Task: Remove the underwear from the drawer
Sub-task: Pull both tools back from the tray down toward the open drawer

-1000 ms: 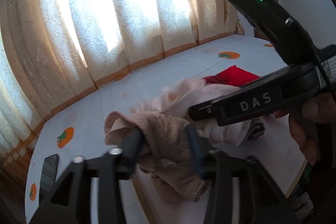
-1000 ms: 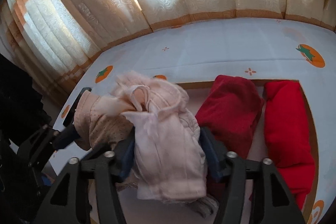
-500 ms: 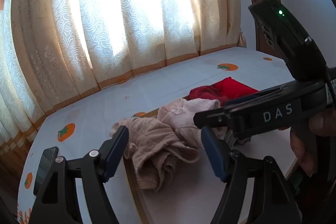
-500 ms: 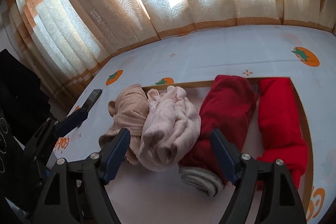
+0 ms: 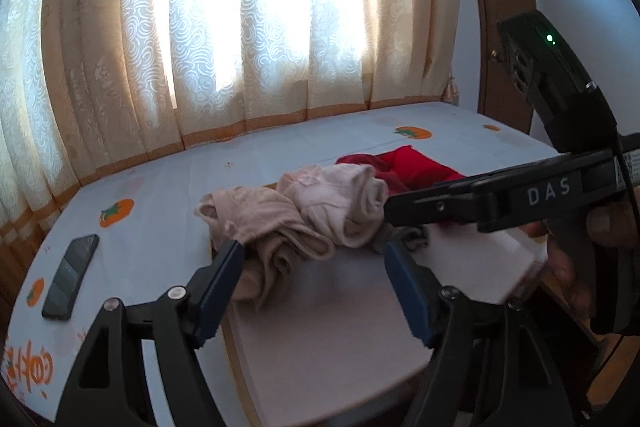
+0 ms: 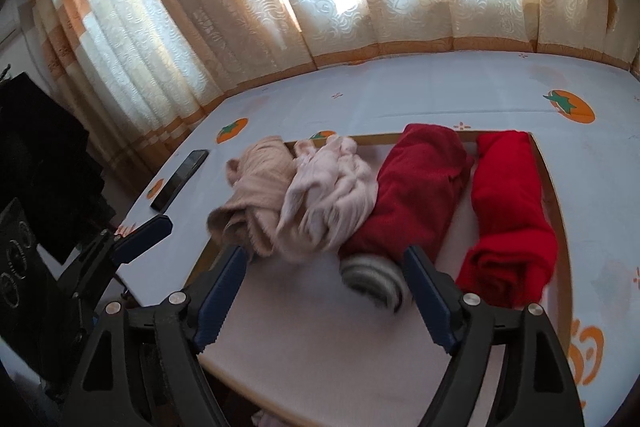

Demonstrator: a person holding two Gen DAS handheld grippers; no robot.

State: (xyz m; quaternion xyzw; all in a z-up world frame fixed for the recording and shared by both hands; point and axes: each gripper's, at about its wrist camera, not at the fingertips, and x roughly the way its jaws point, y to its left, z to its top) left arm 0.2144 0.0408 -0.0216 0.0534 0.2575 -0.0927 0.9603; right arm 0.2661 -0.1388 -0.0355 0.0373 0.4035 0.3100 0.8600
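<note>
I see the beige underwear crumpled in a loose heap at the drawer's left end, touching a pale pink bundle beside two red rolls. My left gripper is spread with nothing pinched. My right gripper is opening, its jaws empty too.

A: What's the left gripper built like?
B: Black frame, silver screws, blue pads.
A: And the right gripper?
B: The same, with white "DAS" lettering, a green light and a black cable.
</note>
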